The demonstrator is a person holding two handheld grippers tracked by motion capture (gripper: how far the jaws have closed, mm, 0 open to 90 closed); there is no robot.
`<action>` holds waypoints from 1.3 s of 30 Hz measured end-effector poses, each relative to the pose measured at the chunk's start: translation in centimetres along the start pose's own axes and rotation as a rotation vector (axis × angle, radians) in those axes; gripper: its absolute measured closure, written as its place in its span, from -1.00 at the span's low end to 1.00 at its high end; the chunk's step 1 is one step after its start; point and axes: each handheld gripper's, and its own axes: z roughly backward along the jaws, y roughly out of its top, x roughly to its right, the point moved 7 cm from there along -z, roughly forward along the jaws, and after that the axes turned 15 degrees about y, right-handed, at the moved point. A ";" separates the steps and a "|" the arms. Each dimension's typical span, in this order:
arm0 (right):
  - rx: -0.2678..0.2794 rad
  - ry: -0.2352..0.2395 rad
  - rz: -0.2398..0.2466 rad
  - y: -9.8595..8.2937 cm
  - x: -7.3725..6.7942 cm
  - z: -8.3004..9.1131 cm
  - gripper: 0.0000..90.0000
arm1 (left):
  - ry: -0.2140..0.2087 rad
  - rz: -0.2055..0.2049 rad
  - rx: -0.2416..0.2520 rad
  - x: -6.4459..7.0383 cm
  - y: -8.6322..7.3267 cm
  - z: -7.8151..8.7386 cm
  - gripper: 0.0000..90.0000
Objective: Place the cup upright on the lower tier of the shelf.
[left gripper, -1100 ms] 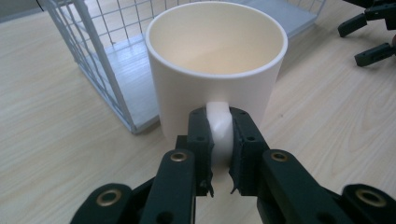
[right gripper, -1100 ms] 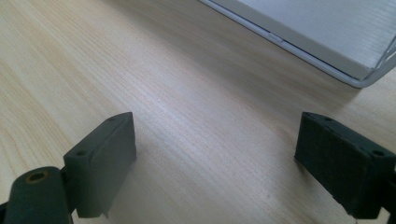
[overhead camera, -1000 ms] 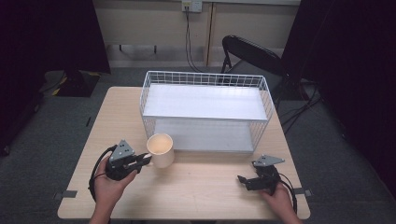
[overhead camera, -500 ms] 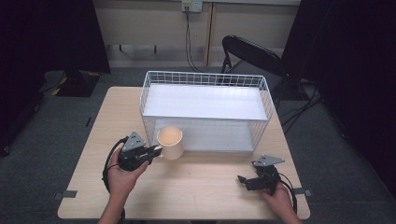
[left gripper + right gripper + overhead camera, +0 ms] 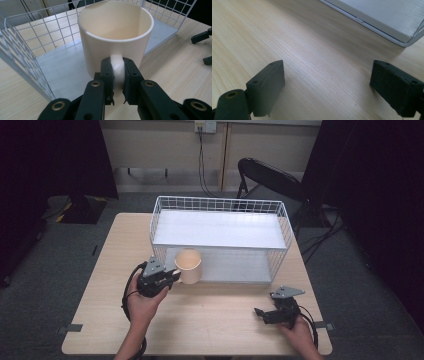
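Left tongs (image 5: 117, 93) clamp mug (image 5: 115, 37) handle at rack (image 5: 220, 237) front edge; right tongs (image 5: 327, 87) wide.

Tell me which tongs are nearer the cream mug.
Left. The left tongs are shut on the cream mug by its handle; the right tongs rest open, well off to its right.

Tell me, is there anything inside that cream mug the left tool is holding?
The mug, gripped by its handle in the left gripper, looks empty: its bare inner wall shows in the left gripper view. Its near wall hides the very bottom, so I cannot see that part.
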 end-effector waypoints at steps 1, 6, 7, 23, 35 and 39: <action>0.001 0.000 0.001 0.0 0.0 0.0 -0.74 | 0.007 -0.004 0.004 0.0 0.1 -0.1 0.79; 0.000 0.000 0.000 0.0 0.0 0.0 -0.74 | 0.033 -0.001 0.015 0.2 0.6 -0.8 0.79; 0.000 0.000 0.000 0.0 0.0 0.0 -0.74 | 0.038 -0.005 0.013 0.2 0.7 -1.0 0.79; 0.000 0.000 0.000 0.0 0.0 0.0 -0.74 | 0.096 -0.002 0.008 1.5 0.7 -3.5 0.79; 0.000 0.000 0.000 0.0 0.0 0.0 -0.74 | 0.132 0.007 0.002 2.2 0.2 -5.4 0.79; 0.000 0.000 0.000 0.0 0.0 0.0 -0.74 | 0.141 0.020 0.006 2.3 0.4 -5.9 0.79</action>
